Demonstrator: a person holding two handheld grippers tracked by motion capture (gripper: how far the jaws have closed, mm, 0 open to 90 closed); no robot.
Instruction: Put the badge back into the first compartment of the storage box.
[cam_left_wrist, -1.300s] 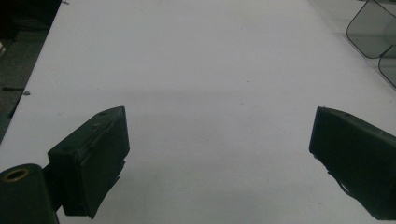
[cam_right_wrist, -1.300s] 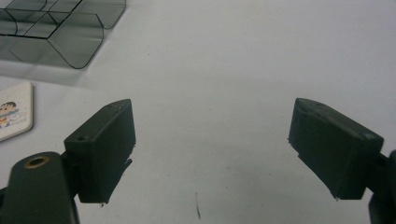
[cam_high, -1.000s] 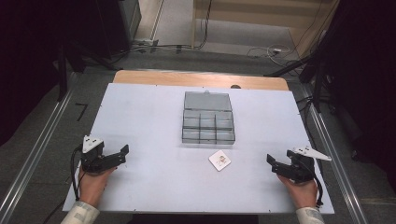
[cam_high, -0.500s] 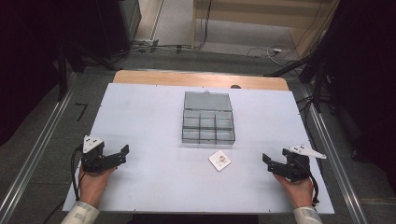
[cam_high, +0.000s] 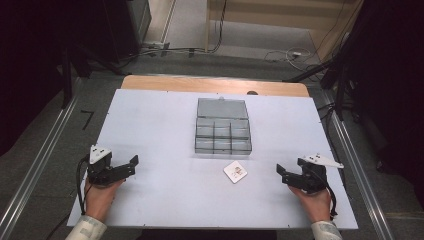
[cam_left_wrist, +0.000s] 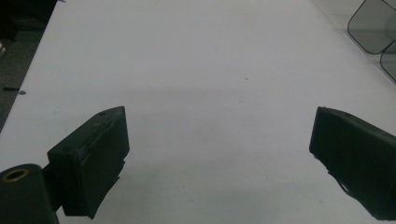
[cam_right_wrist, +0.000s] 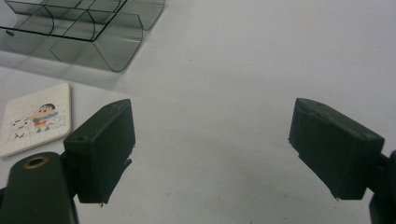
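Observation:
A clear grey compartment box (cam_high: 221, 131) with its lid laid back stands at the middle of the white table (cam_high: 160, 125); its corner shows in the right gripper view (cam_right_wrist: 88, 28) and in the left gripper view (cam_left_wrist: 373, 32). A small white square tile with a cartoon picture (cam_high: 235, 172) lies just in front of the box, also at the left of the right gripper view (cam_right_wrist: 35, 119). My left gripper (cam_high: 133, 165) rests open near the front left of the table, nothing between its jaws. My right gripper (cam_high: 280, 173) is open at the front right, a short way right of the tile.
Metal rails run along both sides of the table (cam_high: 45, 150). A wooden strip (cam_high: 215, 84) borders the far edge. Cables lie on the floor beyond (cam_high: 280, 52). Bare white surface (cam_left_wrist: 210, 84) stretches between the grippers and the box.
My right gripper has slid left a little toward the tile. The left gripper has hardly moved.

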